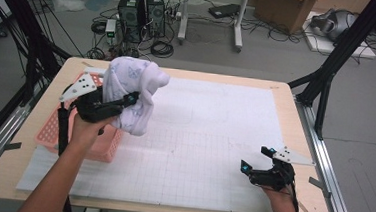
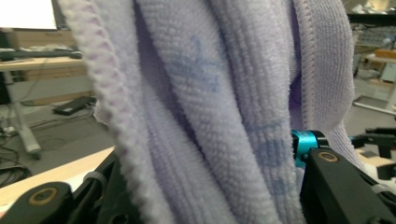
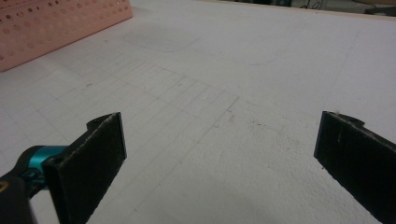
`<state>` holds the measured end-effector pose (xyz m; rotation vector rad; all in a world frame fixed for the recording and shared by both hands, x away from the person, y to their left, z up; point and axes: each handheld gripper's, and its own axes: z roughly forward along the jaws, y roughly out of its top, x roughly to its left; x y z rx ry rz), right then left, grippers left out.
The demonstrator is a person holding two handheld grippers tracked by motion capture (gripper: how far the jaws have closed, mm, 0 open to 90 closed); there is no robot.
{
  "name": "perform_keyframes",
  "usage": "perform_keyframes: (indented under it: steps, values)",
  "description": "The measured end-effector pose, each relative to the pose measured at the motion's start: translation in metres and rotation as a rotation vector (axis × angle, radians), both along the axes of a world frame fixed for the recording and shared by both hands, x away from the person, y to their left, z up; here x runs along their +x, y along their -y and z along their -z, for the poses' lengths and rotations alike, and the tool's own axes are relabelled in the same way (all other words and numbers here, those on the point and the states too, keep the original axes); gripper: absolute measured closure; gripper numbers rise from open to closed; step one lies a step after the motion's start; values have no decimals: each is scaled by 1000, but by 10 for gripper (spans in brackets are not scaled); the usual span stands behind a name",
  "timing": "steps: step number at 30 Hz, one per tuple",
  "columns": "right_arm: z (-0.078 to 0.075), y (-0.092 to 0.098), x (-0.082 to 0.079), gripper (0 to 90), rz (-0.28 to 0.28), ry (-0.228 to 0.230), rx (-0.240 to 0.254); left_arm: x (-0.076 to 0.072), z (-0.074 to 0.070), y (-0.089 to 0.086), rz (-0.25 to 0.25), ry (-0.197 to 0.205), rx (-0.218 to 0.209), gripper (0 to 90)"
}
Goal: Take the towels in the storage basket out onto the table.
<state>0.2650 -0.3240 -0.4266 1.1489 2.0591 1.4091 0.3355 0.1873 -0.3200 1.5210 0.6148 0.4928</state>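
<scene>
A bunched pale lilac towel (image 1: 134, 92) with faint blue prints hangs in the air above the table's left side, over the edge of a pink basket (image 1: 54, 126). My left gripper (image 1: 126, 104) is shut on the towel, its black jaws pressing the thick folds from both sides. In the left gripper view the towel (image 2: 210, 102) hangs right in front of the camera between the jaws. My right gripper (image 1: 257, 158) rests low near the table's front right, jaws open and empty. In the right gripper view, the right gripper (image 3: 219, 154) has bare white mat between its pads.
A white gridded mat (image 1: 209, 132) covers most of the wooden table (image 1: 286, 100). The pink perforated basket (image 3: 56, 23) sits at the left. Black frame poles stand at both sides; computers, cables and boxes lie on the floor beyond the far edge.
</scene>
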Motion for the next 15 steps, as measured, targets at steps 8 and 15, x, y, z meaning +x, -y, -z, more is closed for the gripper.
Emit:
perform_keyframes:
  steps: [8, 15]
  values:
    - [1, 1, 0, 10, 0, -11, -7, 3, 16, 34, 76, -18, 12, 565]
    - [1, 3, 0, 10, 6, -17, -10, 7, 37, 73, 130, -62, 58, 564]
